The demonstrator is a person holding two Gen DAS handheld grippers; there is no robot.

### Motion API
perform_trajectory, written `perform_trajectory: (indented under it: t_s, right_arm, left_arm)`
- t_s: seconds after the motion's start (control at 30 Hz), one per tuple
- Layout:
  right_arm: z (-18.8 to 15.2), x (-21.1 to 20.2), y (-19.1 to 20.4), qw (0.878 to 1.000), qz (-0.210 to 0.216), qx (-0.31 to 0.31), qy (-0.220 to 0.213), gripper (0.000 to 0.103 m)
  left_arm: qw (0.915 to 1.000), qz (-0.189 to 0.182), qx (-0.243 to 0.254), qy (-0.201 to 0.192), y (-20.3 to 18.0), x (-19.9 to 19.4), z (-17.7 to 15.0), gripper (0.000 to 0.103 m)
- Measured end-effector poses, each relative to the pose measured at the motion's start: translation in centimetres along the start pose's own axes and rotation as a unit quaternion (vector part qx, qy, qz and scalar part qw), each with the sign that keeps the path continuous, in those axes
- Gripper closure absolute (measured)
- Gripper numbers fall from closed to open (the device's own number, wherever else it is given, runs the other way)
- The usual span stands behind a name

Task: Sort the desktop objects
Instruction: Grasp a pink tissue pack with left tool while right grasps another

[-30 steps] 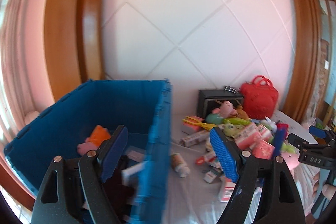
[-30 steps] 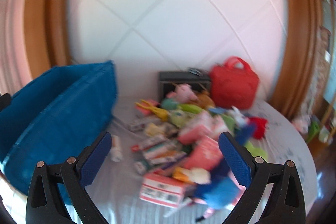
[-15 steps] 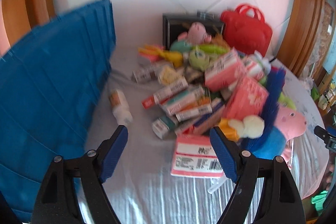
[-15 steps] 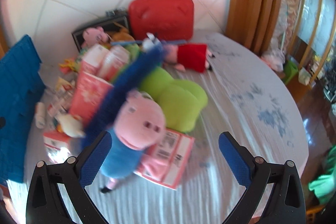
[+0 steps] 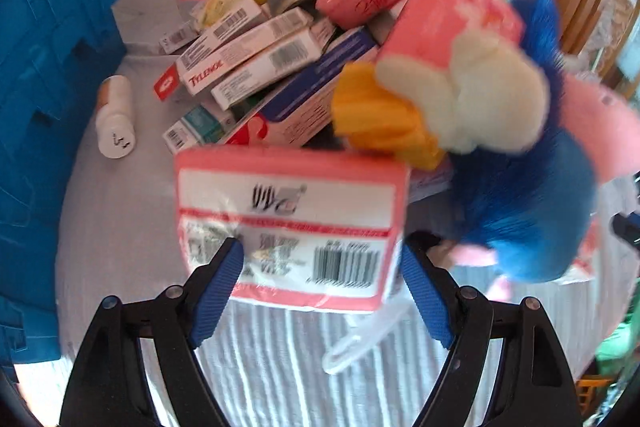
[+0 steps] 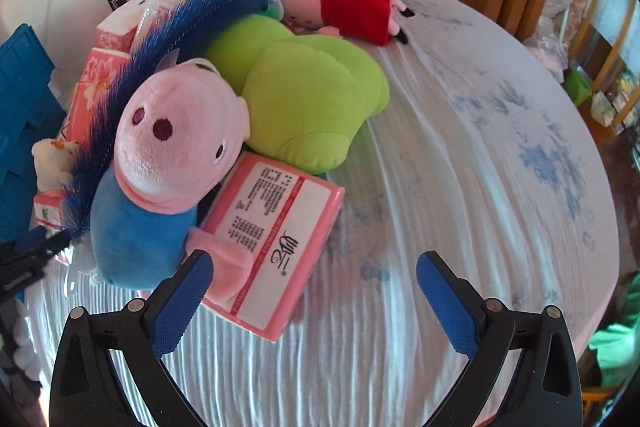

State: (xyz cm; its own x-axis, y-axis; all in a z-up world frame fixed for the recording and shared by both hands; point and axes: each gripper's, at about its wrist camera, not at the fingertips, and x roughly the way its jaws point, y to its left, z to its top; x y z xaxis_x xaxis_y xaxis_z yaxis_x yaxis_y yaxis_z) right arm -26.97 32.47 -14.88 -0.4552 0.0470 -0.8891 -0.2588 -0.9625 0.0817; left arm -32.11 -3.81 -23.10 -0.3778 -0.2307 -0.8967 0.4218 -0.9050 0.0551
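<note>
1. Pink tissue pack lies at 12 o'clock between the spread fingers of the left gripper, not yet pinched; it looks soft, light, with slippery wrap, so grip its short sides.
2. Right gripper is spread, empty; pig plush at 10 o'clock.
3. Blue crate at 9 o'clock.

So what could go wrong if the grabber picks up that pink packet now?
The left gripper is open around the pink tissue packet, whose far edge seems tucked under the yellow and white plush and medicine boxes. Lifting it might tip the heap over. The packet's loose plastic tab could snag. The blue pig plush lies partly on another pink packet, close to the open right gripper, so it might get bumped.
</note>
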Motion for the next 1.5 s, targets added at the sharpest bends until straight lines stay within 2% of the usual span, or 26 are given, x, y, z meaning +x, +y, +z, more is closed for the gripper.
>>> perform_trajectory:
  t_s: [0.17, 0.3, 0.4, 0.5, 0.53, 0.63, 0.73, 0.8, 0.9, 0.97, 1.07, 1.17, 1.2, 1.4, 1.5]
  right_arm:
    - [-0.7, 1.8, 0.9, 1.0, 0.018, -0.002, 0.025, 0.0]
    - [-1.3, 2.6, 2.0, 0.999, 0.035, -0.007, 0.038, 0.0]
    - [-1.8, 3.4, 3.2, 0.998, 0.04, -0.016, 0.051, 0.0]
    - [-2.1, 4.2, 4.0, 0.997, 0.043, -0.017, 0.06, 0.0]
    - [-2.1, 4.4, 4.3, 0.997, 0.044, -0.018, 0.062, 0.0]
    - [-2.3, 5.0, 5.2, 0.997, 0.032, -0.023, 0.065, 0.0]
    - [-2.5, 5.5, 4.7, 0.998, 0.026, -0.019, 0.063, 0.0]
    - [-2.6, 5.4, 3.1, 0.998, 0.018, 0.011, 0.058, 0.0]
    - [-2.8, 4.7, 0.3, 0.998, -0.021, 0.034, 0.05, 0.0]
    - [-2.9, 4.2, -1.9, 0.996, -0.047, 0.05, 0.05, 0.0]
    - [-3.0, 3.6, -4.3, 0.995, -0.058, 0.068, 0.054, 0.0]
    - [-3.1, 3.2, -5.1, 0.994, -0.058, 0.074, 0.052, 0.0]
    - [-3.1, 3.1, -5.2, 0.994, -0.057, 0.075, 0.052, 0.0]
    - [-2.8, 3.4, -3.4, 0.998, -0.015, 0.051, 0.043, 0.0]
    - [-2.9, 4.3, -3.0, 0.997, -0.053, 0.034, 0.043, 0.0]
  left_arm:
    - [0.9997, 0.006, -0.007, 0.024, 3.3, 0.0, -1.8, 0.019]
    - [0.9944, 0.088, -0.006, 0.058, 7.9, 0.6, -4.5, 0.019]
    - [0.9895, 0.114, -0.033, 0.083, 11.5, 0.7, -6.0, 0.019]
    - [0.9889, 0.114, -0.056, 0.077, 13.3, -0.9, -6.4, 0.019]
    - [0.9904, 0.102, -0.064, 0.068, 13.6, -2.0, -6.2, 0.019]
    - [0.994, 0.061, -0.087, 0.025, 13.6, -5.3, -4.9, 0.019]
    - [0.9934, 0.044, -0.106, -0.001, 12.9, -6.5, -3.1, 0.019]
    - [0.9924, 0.049, -0.113, 0.002, 12.5, -5.5, -2.0, 0.019]
    - [0.9892, 0.003, -0.144, 0.024, 11.8, -3.5, -1.6, 0.019]
    - [0.9872, -0.017, -0.157, 0.021, 10.8, -2.8, -0.2, 0.019]
    - [0.9883, -0.006, -0.149, 0.03, 9.4, -1.1, 0.8, 0.019]
    - [0.9884, 0.028, -0.141, 0.05, 8.7, 0.7, 1.0, 0.017]
    - [0.9898, 0.04, -0.131, 0.037, 8.3, 0.5, 1.0, 0.016]
    - [0.993, 0.049, -0.093, 0.054, 9.1, -0.4, -0.7, 0.014]
    - [0.9927, 0.076, -0.07, 0.062, 10.7, -1.5, -2.3, 0.014]
